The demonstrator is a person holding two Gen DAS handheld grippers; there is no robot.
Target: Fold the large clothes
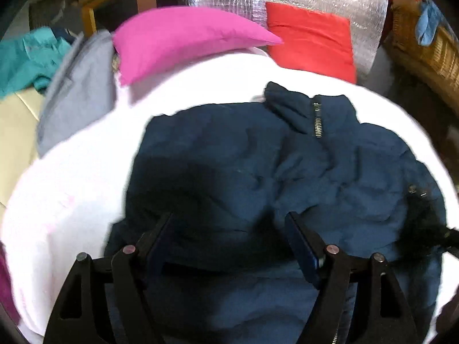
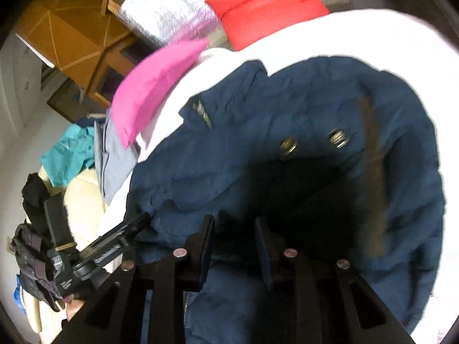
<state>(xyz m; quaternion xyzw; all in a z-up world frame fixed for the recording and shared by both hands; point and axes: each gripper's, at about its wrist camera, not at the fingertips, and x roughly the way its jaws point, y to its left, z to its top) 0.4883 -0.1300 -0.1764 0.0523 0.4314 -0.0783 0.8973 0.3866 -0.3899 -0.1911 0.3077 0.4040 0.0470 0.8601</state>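
On the white bed [image 1: 71, 200], a navy jacket [image 1: 243, 157] lies collar-away beneath both grippers, left gripper [image 1: 229, 220] and right gripper [image 2: 233, 223], jaws parted, empty.

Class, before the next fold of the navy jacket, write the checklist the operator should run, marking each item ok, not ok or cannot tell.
1. Navy blue padded jacket lies on the white sheet: ok.
2. Jacket smoothed flat: not ok, rumpled.
3. Left claw open over jacket: ok.
4. Right claw open: ok, gap narrower.
5. Metal zip closed at the collar: cannot tell.
6. Pink pillow off the jacket: ok.
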